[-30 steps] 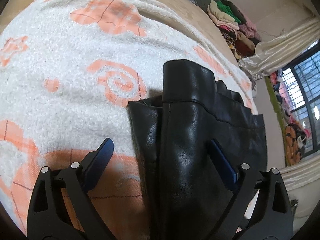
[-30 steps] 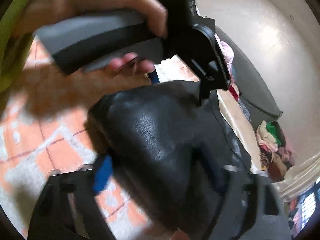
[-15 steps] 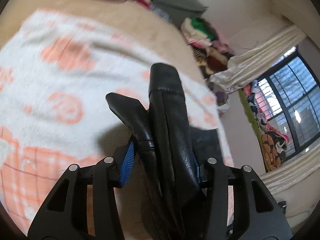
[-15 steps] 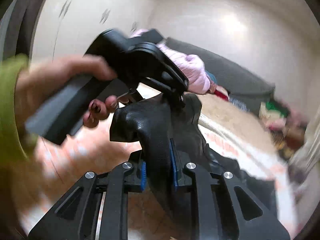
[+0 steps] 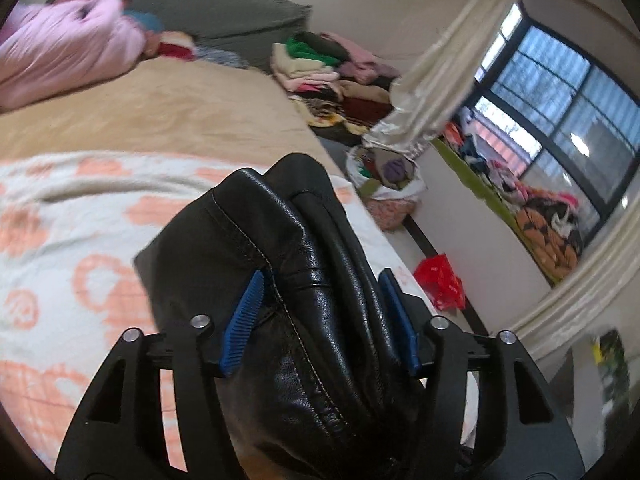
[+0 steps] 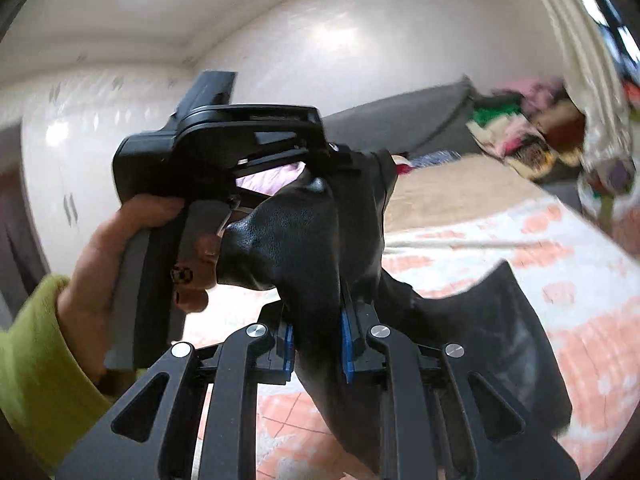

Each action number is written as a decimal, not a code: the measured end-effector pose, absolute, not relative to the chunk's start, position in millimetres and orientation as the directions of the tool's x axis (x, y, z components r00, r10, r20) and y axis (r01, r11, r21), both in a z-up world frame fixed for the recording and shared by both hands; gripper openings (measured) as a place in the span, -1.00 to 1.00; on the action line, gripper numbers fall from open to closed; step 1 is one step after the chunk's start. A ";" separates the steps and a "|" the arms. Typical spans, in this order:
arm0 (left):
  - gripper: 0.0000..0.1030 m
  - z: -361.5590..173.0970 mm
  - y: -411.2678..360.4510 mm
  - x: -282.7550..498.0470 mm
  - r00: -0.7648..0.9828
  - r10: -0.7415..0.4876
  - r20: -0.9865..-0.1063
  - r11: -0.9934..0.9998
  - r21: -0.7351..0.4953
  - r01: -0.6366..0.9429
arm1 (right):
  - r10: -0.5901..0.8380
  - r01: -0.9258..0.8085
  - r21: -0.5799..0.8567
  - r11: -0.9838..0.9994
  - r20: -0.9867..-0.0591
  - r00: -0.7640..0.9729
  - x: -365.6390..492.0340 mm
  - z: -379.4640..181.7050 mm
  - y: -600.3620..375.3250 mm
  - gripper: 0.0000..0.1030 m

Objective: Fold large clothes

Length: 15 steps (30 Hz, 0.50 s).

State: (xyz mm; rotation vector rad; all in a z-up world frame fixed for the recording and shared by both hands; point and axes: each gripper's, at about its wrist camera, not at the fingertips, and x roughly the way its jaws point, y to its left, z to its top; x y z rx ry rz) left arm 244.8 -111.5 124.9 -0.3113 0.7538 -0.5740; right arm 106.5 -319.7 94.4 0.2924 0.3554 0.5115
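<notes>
A black leather garment is bunched between the blue pads of my left gripper, which is shut on it and holds it above the bed. In the right wrist view my right gripper is shut on another fold of the same garment. The rest of it hangs down to the right over the blanket. The left gripper's body and the hand holding it sit just beyond the right one, at the same raised edge.
A white blanket with orange patterns covers the bed, over a tan sheet. A pink jacket and grey headboard cushion lie at the far end. Piles of clothes, a curtain and a window are to the right.
Both grippers closed on the leather garment and lifted it off the blanket. The views tilted up from the bed toward the room.
</notes>
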 end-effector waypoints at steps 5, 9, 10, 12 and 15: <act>0.13 123.0 -125.6 244.5 0.581 -0.627 -0.519 0.773 -0.508 0.380 | 0.519 -0.316 0.552 0.772 -0.260 0.814 113.6 73.8 -373.7 -0.68; 0.13 87.3 -118.2 246.1 0.587 -0.550 -0.594 0.830 -0.467 0.306 | 0.528 -0.173 0.706 0.687 -0.321 0.786 121.6 37.0 -413.6 -0.68; 0.13 71.1 -114.9 248.1 0.573 -0.530 -0.625 0.843 -0.462 0.276 | 0.530 -0.127 0.737 0.664 -0.345 0.774 123.5 25.8 -421.2 -0.68; 0.13 43.5 -111.2 251.8 0.553 -0.490 -0.674 0.868 -0.438 0.234 | 0.555 -0.017 0.809 0.587 -0.388 0.736 130.3 -4.0 -435.2 -0.68; 0.13 0.0 -112.8 251.7 0.492 -0.447 -0.747 0.893 -0.409 0.190 | 0.601 0.105 0.863 0.494 -0.426 0.676 131.3 -42.1 -443.3 -0.65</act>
